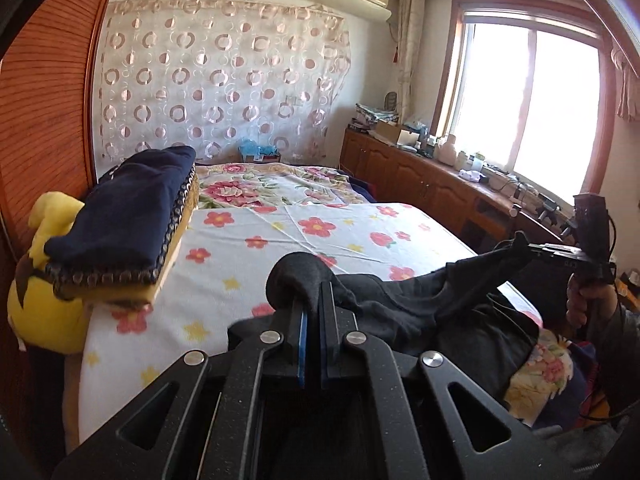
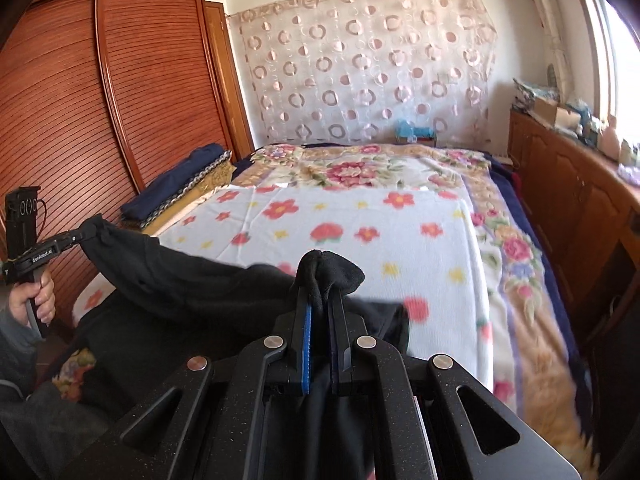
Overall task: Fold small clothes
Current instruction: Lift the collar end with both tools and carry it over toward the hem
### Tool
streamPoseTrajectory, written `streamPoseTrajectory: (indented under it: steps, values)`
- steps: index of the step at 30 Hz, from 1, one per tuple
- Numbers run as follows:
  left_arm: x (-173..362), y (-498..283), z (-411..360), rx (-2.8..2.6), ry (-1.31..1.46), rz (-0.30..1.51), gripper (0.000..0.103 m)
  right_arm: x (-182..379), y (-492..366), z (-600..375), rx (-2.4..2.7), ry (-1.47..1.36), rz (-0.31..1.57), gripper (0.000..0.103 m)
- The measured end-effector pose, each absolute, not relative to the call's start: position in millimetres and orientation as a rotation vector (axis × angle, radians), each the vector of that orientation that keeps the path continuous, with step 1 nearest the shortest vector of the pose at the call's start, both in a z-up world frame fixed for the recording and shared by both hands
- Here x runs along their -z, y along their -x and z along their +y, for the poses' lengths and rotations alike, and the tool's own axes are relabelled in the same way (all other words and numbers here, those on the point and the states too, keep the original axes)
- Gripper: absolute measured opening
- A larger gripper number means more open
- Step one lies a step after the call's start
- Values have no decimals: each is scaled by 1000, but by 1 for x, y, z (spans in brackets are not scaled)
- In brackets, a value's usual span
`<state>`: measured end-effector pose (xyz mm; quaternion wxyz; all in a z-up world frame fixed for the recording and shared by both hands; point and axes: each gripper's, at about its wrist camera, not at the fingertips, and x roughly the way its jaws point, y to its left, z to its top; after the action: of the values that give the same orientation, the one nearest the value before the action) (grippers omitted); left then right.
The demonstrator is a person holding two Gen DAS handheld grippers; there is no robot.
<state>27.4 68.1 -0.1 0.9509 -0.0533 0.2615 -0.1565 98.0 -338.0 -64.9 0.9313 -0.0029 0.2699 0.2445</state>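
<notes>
A black garment [image 1: 400,304] hangs stretched between my two grippers above the near edge of the bed [image 1: 320,240]. My left gripper [image 1: 314,292] is shut on one corner of it, with cloth bunched over the fingertips. My right gripper [image 2: 320,280] is shut on the other corner of the black garment [image 2: 180,280]. Each gripper shows in the other's view, the right gripper [image 1: 524,246] at the far right and the left gripper [image 2: 86,234] at the far left. The garment's lower part sags onto the bed edge.
A stack of folded dark blue and yellow clothes [image 1: 124,228] lies on the bed's left side beside a yellow plush toy [image 1: 44,304]. A wooden wardrobe [image 2: 100,100] stands on the left. A low wooden cabinet [image 2: 580,208] with clutter runs under the window on the right.
</notes>
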Motion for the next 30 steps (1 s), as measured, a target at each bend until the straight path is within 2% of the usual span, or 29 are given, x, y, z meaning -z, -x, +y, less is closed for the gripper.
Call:
streamPoseTrajectory:
  steps: [11, 17, 21, 24, 26, 28, 30]
  values:
    - [4, 23, 76, 300, 107, 565, 5, 48, -41, -354, -511, 16, 584, 6]
    - [42, 6, 75, 275, 111, 675, 5, 80, -59, -337, -487, 50, 672, 7]
    - [46, 7, 83, 256, 124, 669, 22, 88, -67, -335, -462, 77, 710, 7]
    - [39, 9, 88, 239, 108, 644, 42, 80, -67, -337, -458, 77, 707, 11]
    - [32, 10, 92, 221, 93, 626, 46, 73, -65, -339, -454, 90, 693, 14]
    - [25, 9, 96, 205, 81, 606, 70, 66, -65, -339, -434, 118, 670, 21]
    - [19, 4, 99, 198, 64, 602, 79, 63, -63, -344, -417, 131, 653, 23]
